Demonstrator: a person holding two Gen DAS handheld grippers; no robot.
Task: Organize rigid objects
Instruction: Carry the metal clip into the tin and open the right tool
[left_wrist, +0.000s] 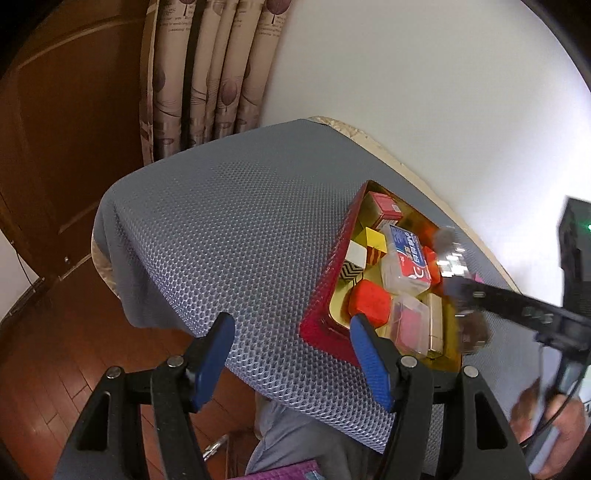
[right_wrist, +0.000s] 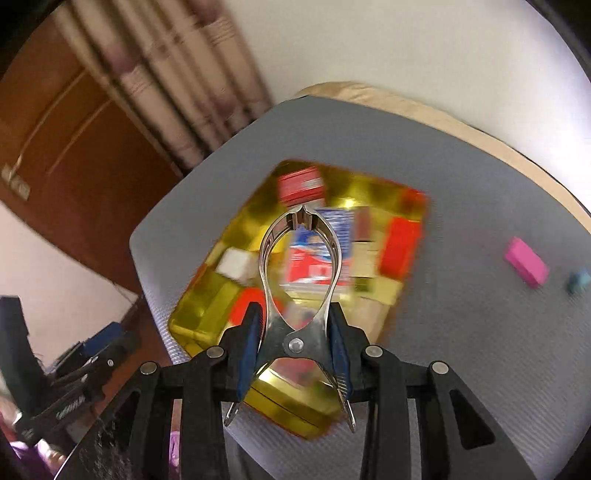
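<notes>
The metal clamp (right_wrist: 298, 291) sits gripped between the blue fingers (right_wrist: 248, 343) of the right gripper (right_wrist: 293, 345), which are narrowed onto its two handles; its closed tip points out over the tray. The right-wrist view is blurred, so finer detail is lost.

Under the clamp lies the tray (right_wrist: 192, 317), gold inside and red outside, resting on the grey mat (left_wrist: 229, 236) that covers the counter, nearer the counter's right edge in the left-wrist view. It is crowded with small rigid pieces: a red block (left_wrist: 369, 304), a white cube (left_wrist: 355, 254), a yellow cube (left_wrist: 375, 239), a blue-and-red printed box (left_wrist: 406, 258), a red carton (left_wrist: 386, 210) and a clear case (left_wrist: 408, 325); others overlap and cannot be counted.

Outside the tray, toward the counter's right edge, lie one pink block (right_wrist: 526, 266) and one small teal piece (right_wrist: 579, 280), close together.

The left gripper (left_wrist: 293, 363) hangs with fingers wide and nothing between them, at the tray's near corner.
</notes>
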